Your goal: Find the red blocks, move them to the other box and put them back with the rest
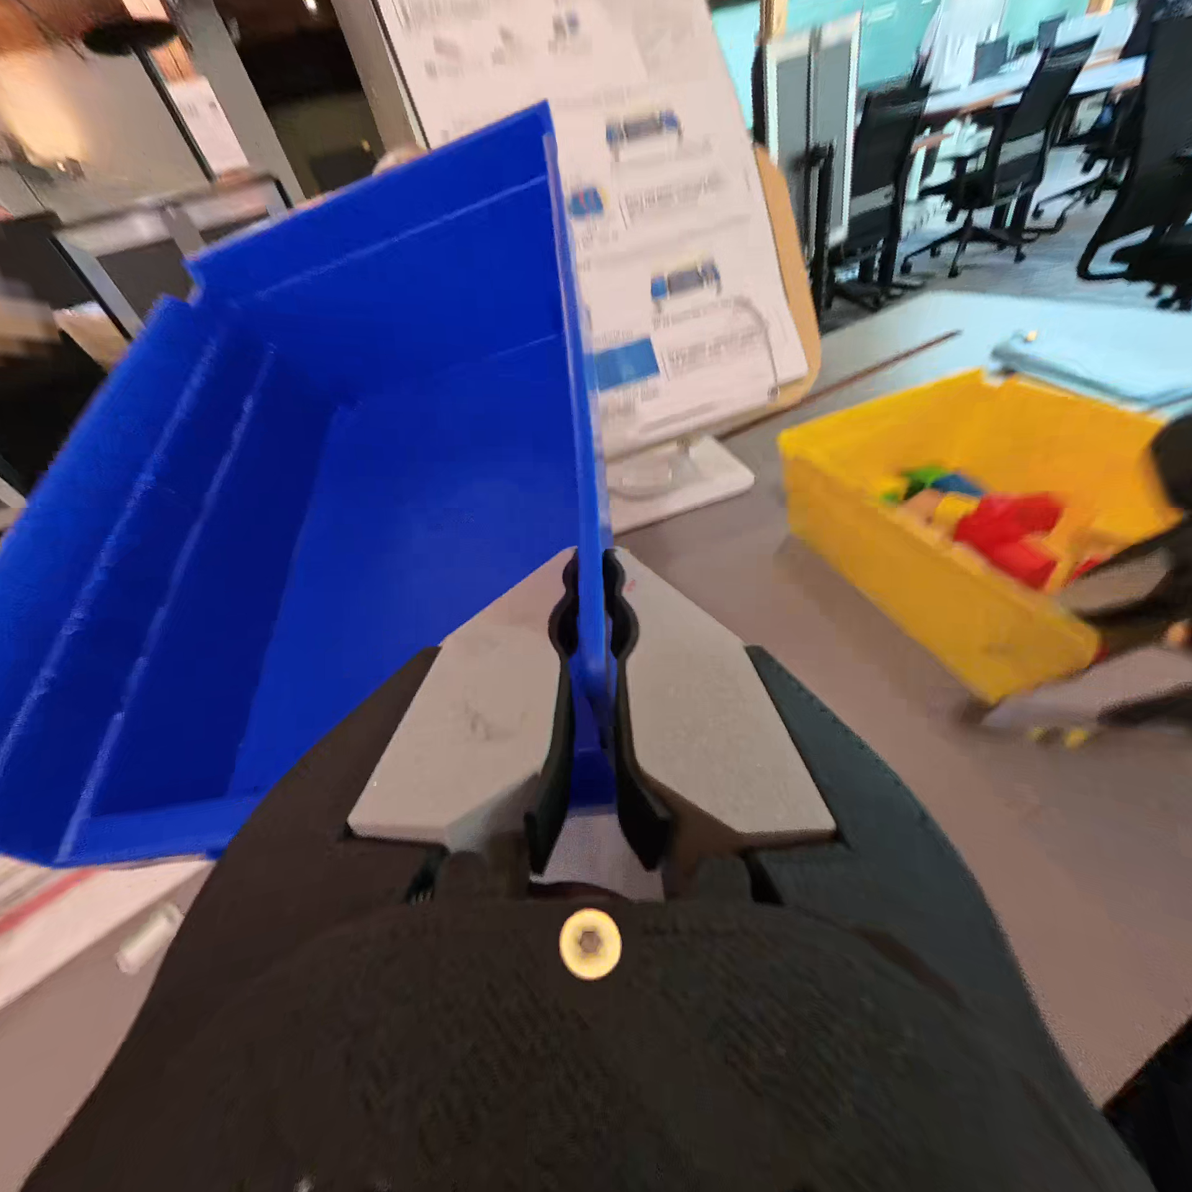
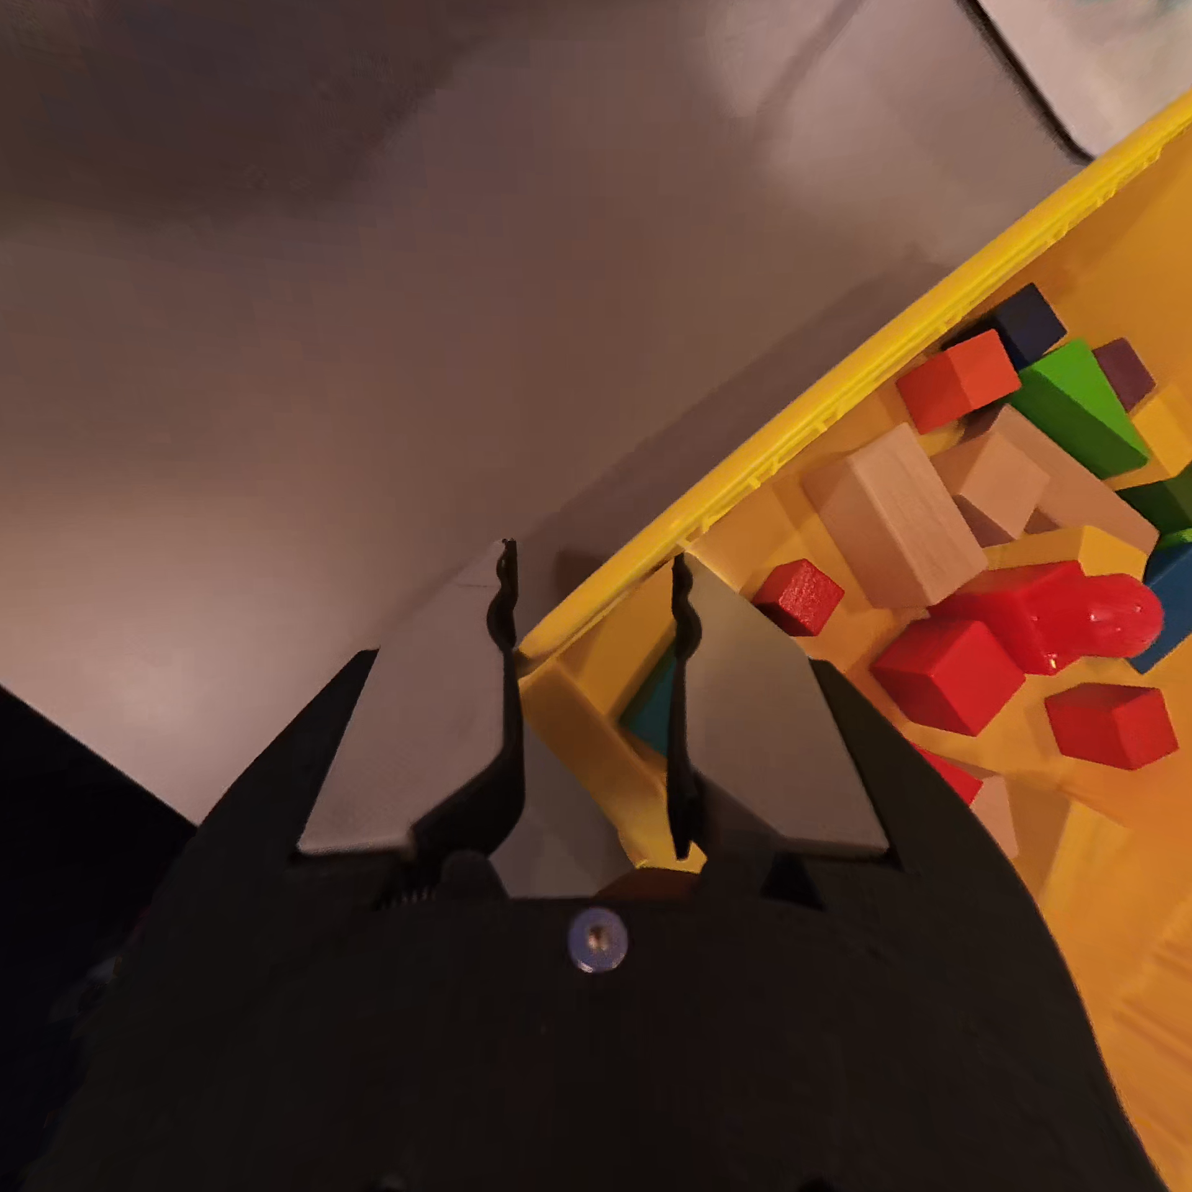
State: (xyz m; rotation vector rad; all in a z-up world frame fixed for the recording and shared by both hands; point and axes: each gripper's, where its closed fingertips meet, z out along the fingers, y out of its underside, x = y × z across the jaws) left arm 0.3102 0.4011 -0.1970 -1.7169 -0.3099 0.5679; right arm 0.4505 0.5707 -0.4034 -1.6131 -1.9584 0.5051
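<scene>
My left gripper (image 1: 590, 580) is shut on the right side wall of the blue box (image 1: 387, 451), with both pads pressed on the wall. The box is tilted up off the grey table (image 1: 871, 871), and the part of its inside that shows is bare. The yellow box (image 2: 838, 400) holds several red blocks (image 2: 948, 671) among natural, green, blue and yellow ones. My right gripper (image 2: 593, 567) straddles its near corner, one finger outside and one inside, closed on the wall. The yellow box (image 1: 903, 580) and its red blocks (image 1: 1006, 522) also show in the left wrist view, with my right gripper (image 1: 1135, 580) at its near end.
A white stand with a poster (image 1: 645, 258) rises behind the blue box. Papers (image 1: 64, 916) lie at the lower left. A pale folded sheet (image 1: 1096, 374) lies behind the yellow box. Office chairs (image 1: 903, 193) and desks stand beyond the table.
</scene>
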